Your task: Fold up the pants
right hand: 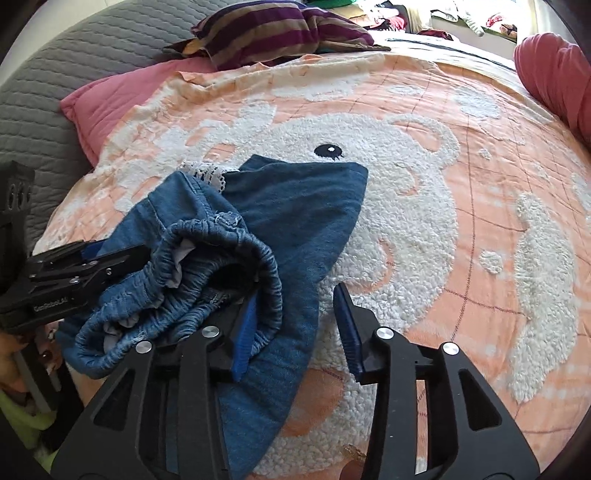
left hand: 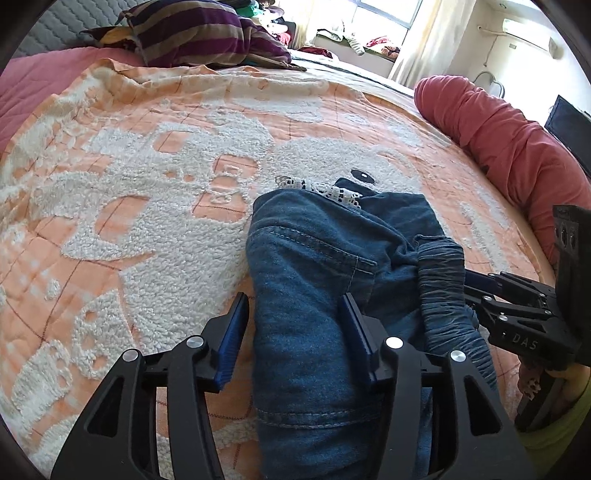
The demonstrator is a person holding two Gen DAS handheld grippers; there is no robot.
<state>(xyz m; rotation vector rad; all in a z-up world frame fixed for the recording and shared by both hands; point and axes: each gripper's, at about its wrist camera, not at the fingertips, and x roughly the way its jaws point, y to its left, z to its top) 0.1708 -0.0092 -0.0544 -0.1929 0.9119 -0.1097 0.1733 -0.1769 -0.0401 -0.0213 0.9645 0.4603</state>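
The pants (left hand: 317,280) — small blue denim ones with a gathered elastic waistband (right hand: 221,266) and a strip of white lace trim (left hand: 321,192) — are lying crumpled in the lower middle of both views, on an orange blanket (left hand: 129,177) with a fluffy white animal pattern. In the left wrist view the left gripper (left hand: 293,332) is sitting at the bottom centre with its jaws standing apart, a fold of denim running between the blue pads without either one pressing it. In the right wrist view the right gripper (right hand: 295,328) is likewise parted — its left pad (right hand: 245,336) is touching the waistband's edge, the other hanging over bare blanket. A striped cushion (left hand: 207,33) is resting at the top, and a red bolster (left hand: 509,140) is lying along the right.
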